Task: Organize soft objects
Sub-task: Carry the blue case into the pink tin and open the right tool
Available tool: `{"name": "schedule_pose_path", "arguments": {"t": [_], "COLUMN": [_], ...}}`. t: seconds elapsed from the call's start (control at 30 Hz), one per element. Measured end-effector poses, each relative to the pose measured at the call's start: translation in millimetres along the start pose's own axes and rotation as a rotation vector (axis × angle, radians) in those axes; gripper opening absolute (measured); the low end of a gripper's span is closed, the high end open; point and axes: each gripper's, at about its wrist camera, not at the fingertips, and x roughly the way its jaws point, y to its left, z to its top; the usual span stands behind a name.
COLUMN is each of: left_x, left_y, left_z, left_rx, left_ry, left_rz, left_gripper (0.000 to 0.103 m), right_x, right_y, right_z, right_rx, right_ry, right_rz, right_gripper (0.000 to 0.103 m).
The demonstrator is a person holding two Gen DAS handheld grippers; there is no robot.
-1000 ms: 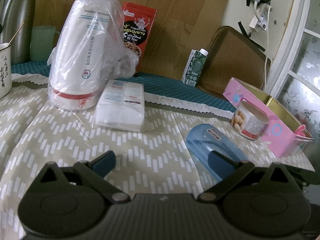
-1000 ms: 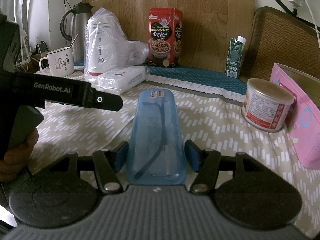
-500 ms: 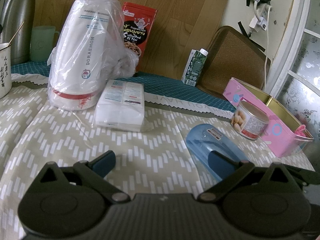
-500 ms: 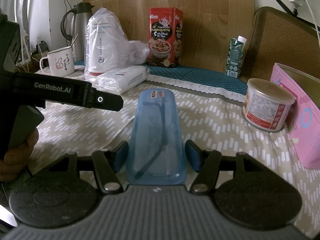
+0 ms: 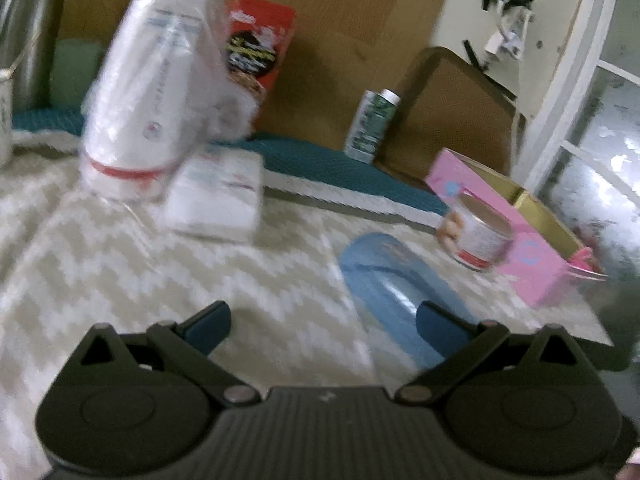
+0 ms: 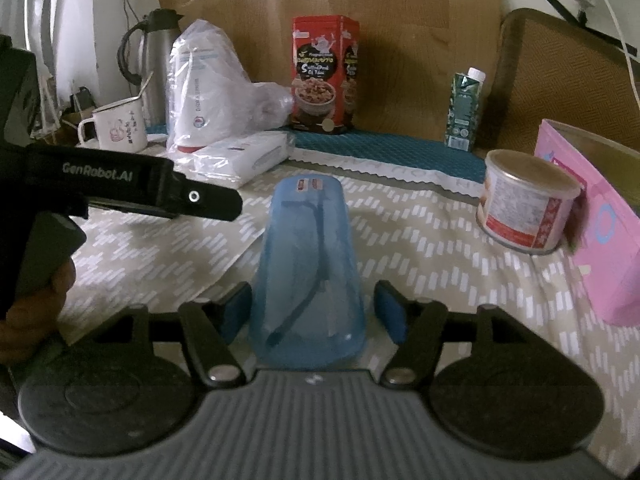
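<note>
A blue translucent case point(image 6: 306, 268) lies on the patterned tablecloth between the fingers of my right gripper point(image 6: 310, 312), whose jaws stand open a little wider than the case. It also shows in the left wrist view point(image 5: 394, 292). A white soft tissue pack point(image 5: 214, 200) lies flat farther back, also in the right wrist view point(image 6: 240, 156). A white bagged bundle point(image 5: 156, 92) stands behind it. My left gripper point(image 5: 324, 320) is open and empty above the cloth, and shows from the side in the right wrist view point(image 6: 120, 184).
A round can point(image 6: 524, 200) stands by a pink open box point(image 6: 600, 220) at the right. A red snack tin point(image 6: 322, 76), a green carton point(image 6: 464, 112), a mug point(image 6: 116, 128) and a steel kettle point(image 6: 154, 52) stand along the back wall.
The left wrist view is now blurred: the left gripper has started moving, slightly upward and forward. The right gripper holds still around the blue case.
</note>
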Motion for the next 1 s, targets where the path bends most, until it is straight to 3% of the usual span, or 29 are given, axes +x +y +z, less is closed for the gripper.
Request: {"name": "schedule_pose_path", "arguments": {"t": [0.2,0.27,0.33,0.4,0.6,0.8,1.0], "left_x": [3.7,6.3,10.1,12.5,13.0,20.3,66.6], "left_y": [-26.1,-34.2,-44.0,-53.7,-89.2,-154.9,-225.1], "left_z": [-7.9,-9.5,-10.2,-10.5,4.7,35.5,65.3], "left_rx": [-0.083,-0.091,-0.086,-0.07,0.0,0.146,0.273], "left_ry": [0.105,0.124,0.149,0.156,0.138,0.087,0.063], "left_rz": [-0.169,-0.187,-0.208,-0.18,-0.211,-0.276,-0.361], "left_gripper": [0.102,0.102,0.089,0.074,0.072,0.072,0.074], "right_x": [-10.6,-15.0,-19.8,-24.7,-47.7,-83.7,-104.1], "right_y": [-1.6,-2.9,-4.9,-4.7,-20.9,-46.8,-104.8], "right_z": [-7.3,-10.1,-13.7,-16.3,-17.9,-11.1,2.4], "right_rx": [0.037,0.054,0.087,0.096,0.123,0.105,0.145], "right_ry": [-0.011,-0.021,-0.032,-0.042,-0.13,-0.285,-0.383], "right_rz": [0.048,0.065,0.091,0.095,0.034,-0.093,-0.25], "right_gripper": [0.056,0.056,0.056,0.056,0.056,0.056,0.056]}}
